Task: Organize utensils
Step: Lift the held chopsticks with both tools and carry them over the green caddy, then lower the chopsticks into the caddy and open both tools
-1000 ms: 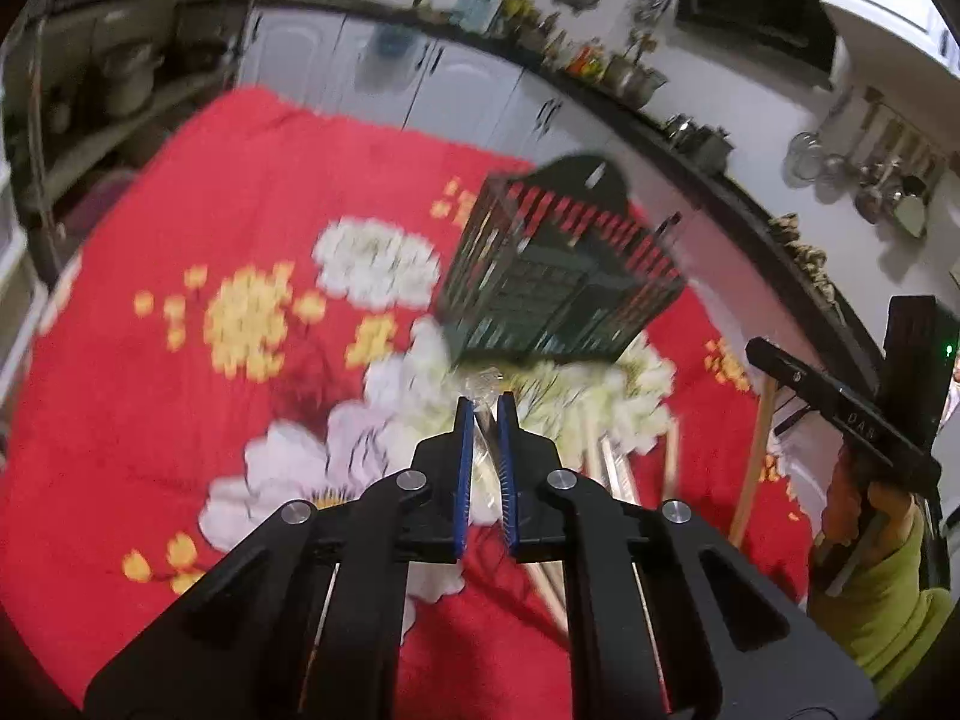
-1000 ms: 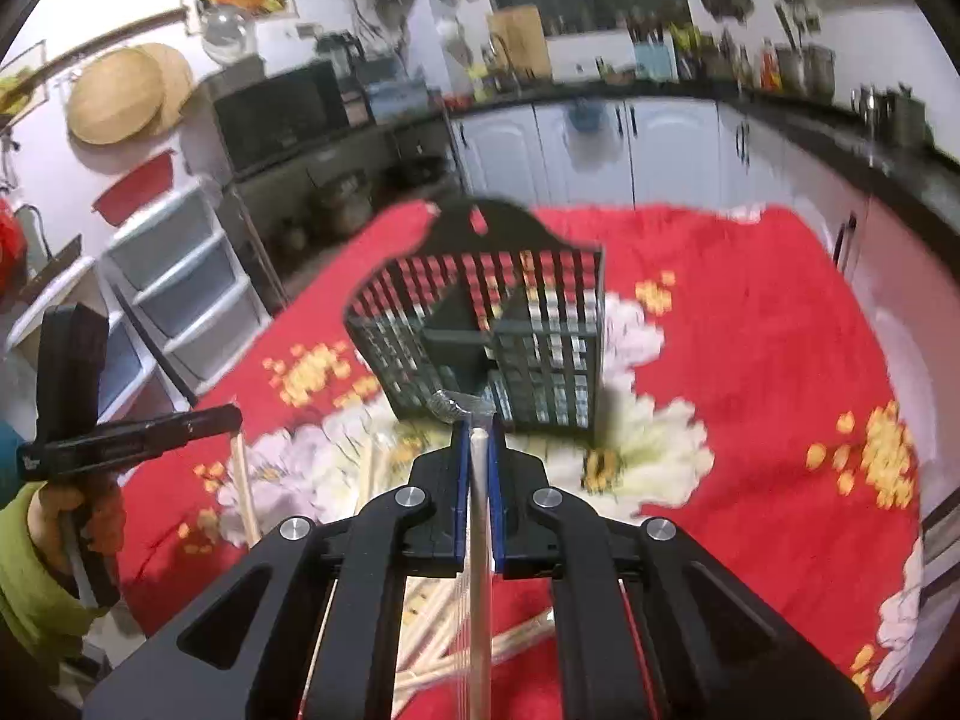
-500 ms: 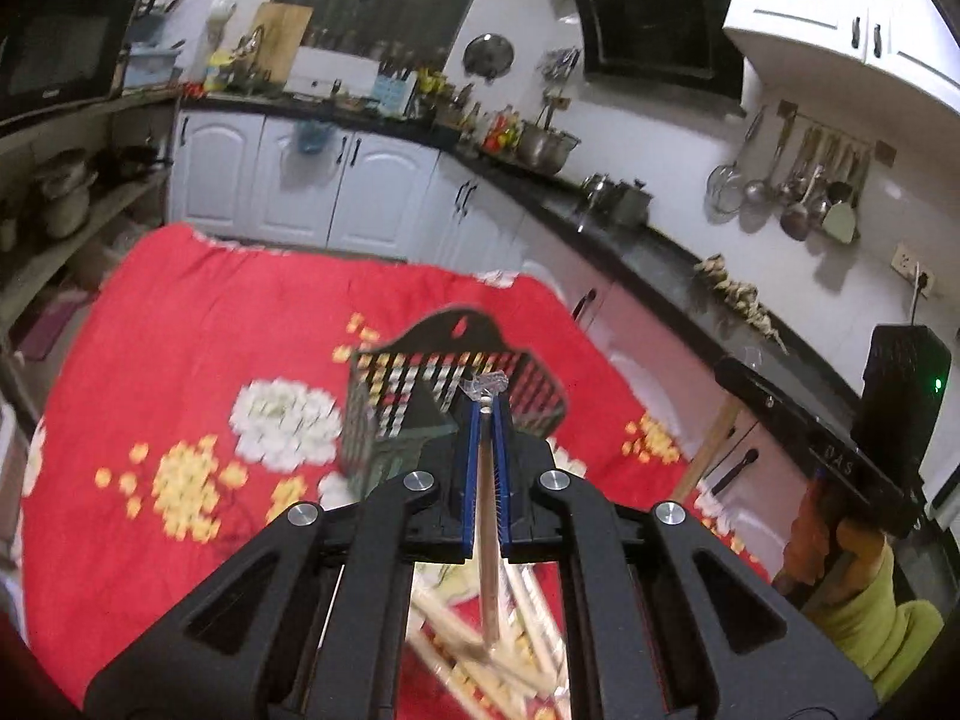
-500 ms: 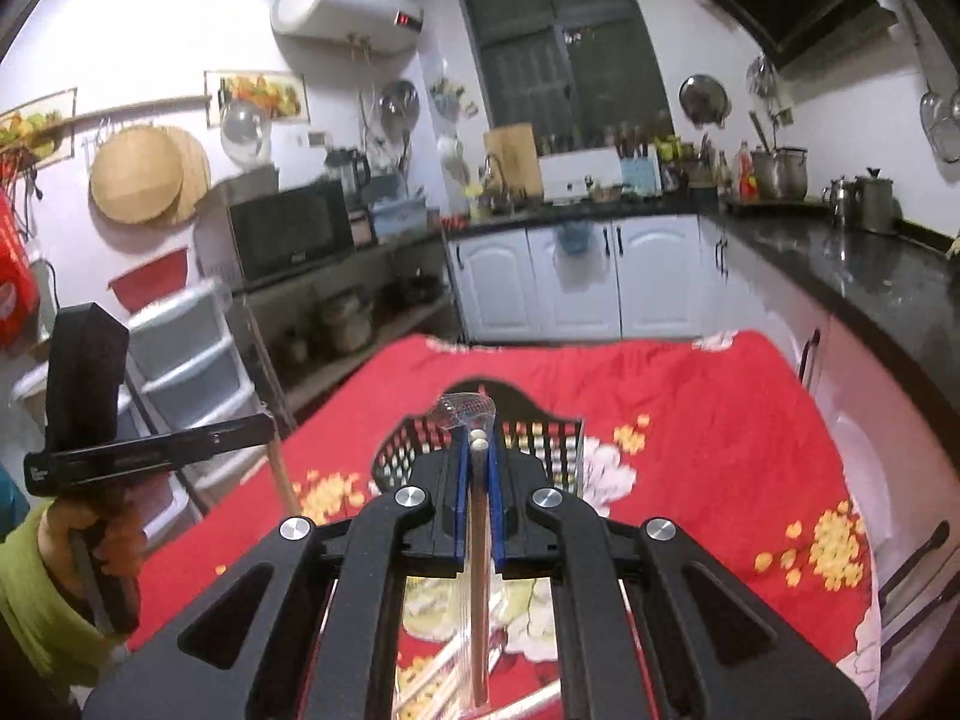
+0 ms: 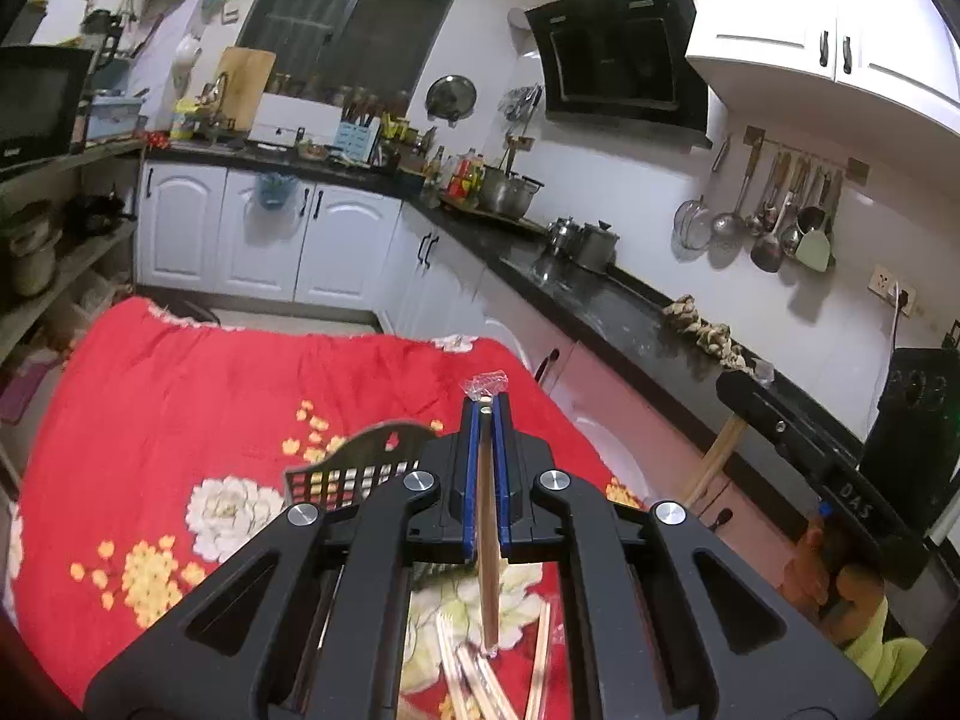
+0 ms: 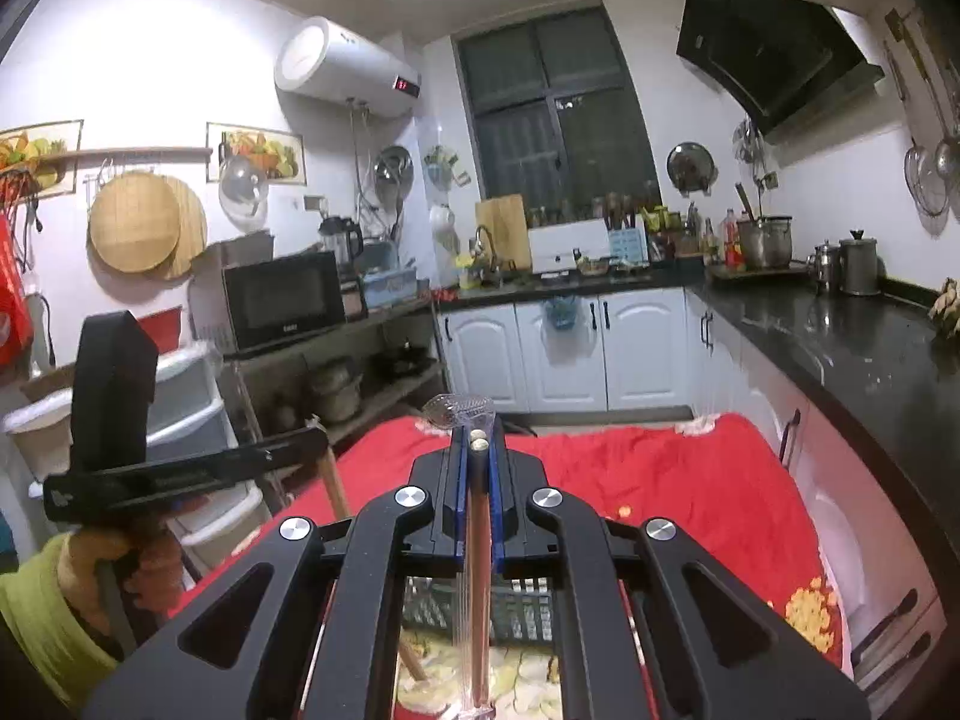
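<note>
Chopsticks (image 5: 487, 540), slim wood in crinkly clear sleeves, sit clamped in both left gripper (image 5: 486, 414) and right gripper (image 6: 477, 441).

Left claw (image 5: 486, 414) and right claw (image 6: 477, 441) clamped (both raised).

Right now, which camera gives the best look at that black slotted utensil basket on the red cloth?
The left wrist view: the utensil basket shows its arched back and slotted rim above the gripper body, though the lower part is hidden. The right wrist view catches only a strip of its grid through the gap beneath the fingers.
</note>
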{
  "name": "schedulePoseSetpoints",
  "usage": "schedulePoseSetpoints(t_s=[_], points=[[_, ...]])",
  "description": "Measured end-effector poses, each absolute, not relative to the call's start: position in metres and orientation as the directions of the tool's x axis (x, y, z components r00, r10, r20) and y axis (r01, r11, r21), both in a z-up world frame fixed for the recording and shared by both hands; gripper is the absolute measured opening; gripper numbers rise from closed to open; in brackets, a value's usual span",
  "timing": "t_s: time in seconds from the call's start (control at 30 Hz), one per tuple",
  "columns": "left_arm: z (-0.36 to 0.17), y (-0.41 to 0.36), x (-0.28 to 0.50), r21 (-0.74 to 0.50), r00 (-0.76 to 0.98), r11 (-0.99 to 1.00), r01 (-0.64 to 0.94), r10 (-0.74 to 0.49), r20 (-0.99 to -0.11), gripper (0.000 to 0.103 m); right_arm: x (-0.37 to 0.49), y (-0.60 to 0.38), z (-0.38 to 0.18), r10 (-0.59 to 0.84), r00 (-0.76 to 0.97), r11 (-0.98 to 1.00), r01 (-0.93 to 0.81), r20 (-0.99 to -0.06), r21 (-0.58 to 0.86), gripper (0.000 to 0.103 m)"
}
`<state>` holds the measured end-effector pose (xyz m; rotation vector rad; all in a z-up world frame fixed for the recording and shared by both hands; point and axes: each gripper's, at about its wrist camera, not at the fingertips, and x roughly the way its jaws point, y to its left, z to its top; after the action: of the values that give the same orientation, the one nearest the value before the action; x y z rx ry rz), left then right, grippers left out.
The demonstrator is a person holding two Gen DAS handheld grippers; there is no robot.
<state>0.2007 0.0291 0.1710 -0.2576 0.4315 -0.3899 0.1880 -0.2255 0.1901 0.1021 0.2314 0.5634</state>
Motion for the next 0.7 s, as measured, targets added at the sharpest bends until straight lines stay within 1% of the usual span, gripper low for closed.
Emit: schedulePoseSetpoints(t_s=[0.17, 0.33, 0.5, 0.7], points=[[0.184, 0.026, 0.214, -0.324, 0.86, 0.897, 0.301, -0.402, -0.313, 0.002, 0.197, -0.224, 0.202, 0.539, 0.83, 0.84, -0.517, -0.143, 0.162, 0.006], [0.193, 0.023, 0.223, -0.286, 0.899, 0.921, 0.263, -0.342, -0.274, 0.002, 0.208, -0.218, 0.209, 0.53, 0.844, 0.844, -0.516, -0.081, 0.148, 0.006], [0.189, 0.024, 0.232, -0.261, 0.921, 0.939, 0.222, -0.29, -0.26, 0.002, 0.225, -0.214, 0.205, 0.517, 0.854, 0.849, -0.504, -0.056, 0.158, 0.006], [0.175, 0.022, 0.243, -0.199, 0.954, 0.969, 0.143, -0.189, -0.233, 0.002, 0.245, -0.208, 0.194, 0.476, 0.879, 0.874, -0.469, -0.028, 0.129, 0.006]])
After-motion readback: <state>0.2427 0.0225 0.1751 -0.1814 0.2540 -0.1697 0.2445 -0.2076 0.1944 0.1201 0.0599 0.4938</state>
